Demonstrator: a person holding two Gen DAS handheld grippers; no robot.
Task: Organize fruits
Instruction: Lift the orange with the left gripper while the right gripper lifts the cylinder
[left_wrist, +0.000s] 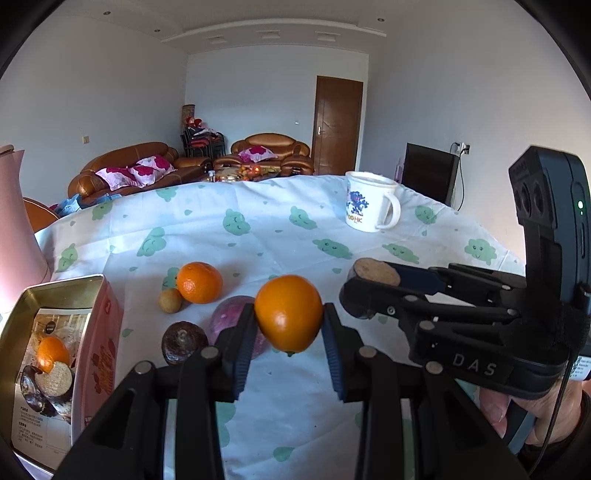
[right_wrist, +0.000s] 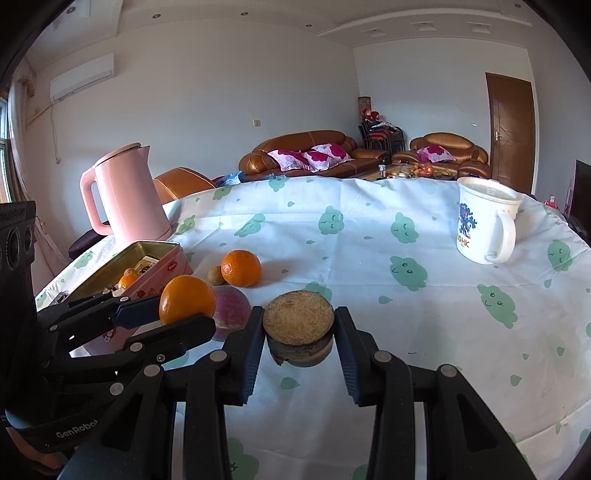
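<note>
We had the left tongs (left_wrist: 289, 330) closed on an orange (left_wrist: 289, 313), its pads pressing the fruit's two sides and holding it clear of the bench (left_wrist: 295, 236). The right tongs (right_wrist: 298, 341) were clamped on a cut half-fruit (right_wrist: 298, 328), dark-skinned with a pale, grainy face turned up, also lifted.

We judged the orange the likelier to slip: it is round and smooth, gripped only near the pad tips, so a quick swing toward the tin (left_wrist: 101, 321) could roll it out. The two tongs sat close together, and a careless crossing might knock one load against the other.

The open pink tin stood at the left edge of the bench and already held a small orange, a dark cut fruit and a printed card. Beside it on the cloth lay a second orange (left_wrist: 199, 282), a small tan fruit (left_wrist: 170, 301), a dark round fruit (left_wrist: 184, 341) and a purple fruit (left_wrist: 229, 319). A white mug (left_wrist: 371, 203) stood far off; its contents were hidden.
</note>
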